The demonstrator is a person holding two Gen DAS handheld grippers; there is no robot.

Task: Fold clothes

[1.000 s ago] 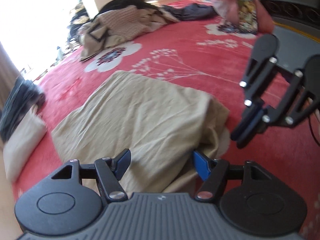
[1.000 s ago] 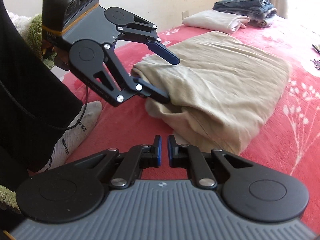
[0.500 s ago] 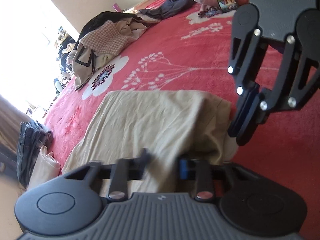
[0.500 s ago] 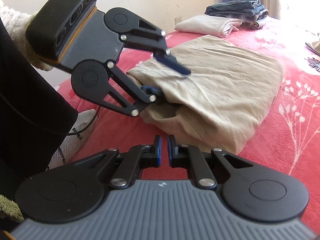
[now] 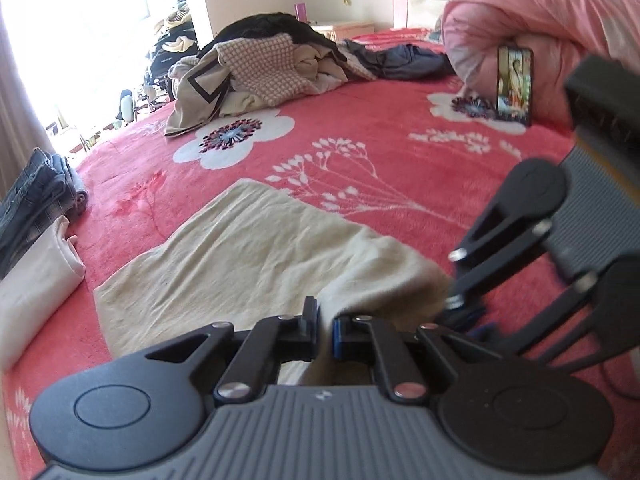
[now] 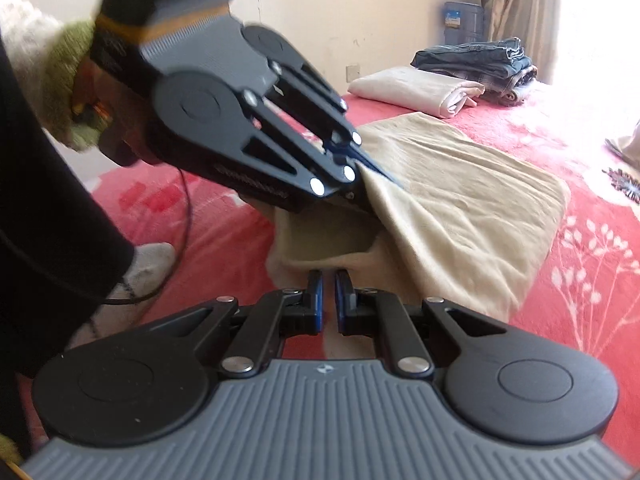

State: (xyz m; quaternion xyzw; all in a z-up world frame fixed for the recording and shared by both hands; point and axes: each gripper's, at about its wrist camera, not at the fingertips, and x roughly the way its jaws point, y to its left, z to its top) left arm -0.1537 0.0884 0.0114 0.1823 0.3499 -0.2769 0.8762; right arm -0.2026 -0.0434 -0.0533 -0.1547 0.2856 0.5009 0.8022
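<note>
Right wrist view: the left gripper (image 6: 352, 168) has its jaws clenched on the near edge of the beige garment (image 6: 460, 208) lying on the red bed (image 6: 592, 280). The right gripper (image 6: 327, 304) pinches the same edge beside it.

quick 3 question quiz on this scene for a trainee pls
1. True or false: the left gripper is shut on an edge of the beige garment.
2. What lies right beside the folded white cloth? A) folded jeans B) a book C) a shoe
3. What does the phone stand against?

Key: 1 true. 2 A. 3 the pink quilt.
</note>
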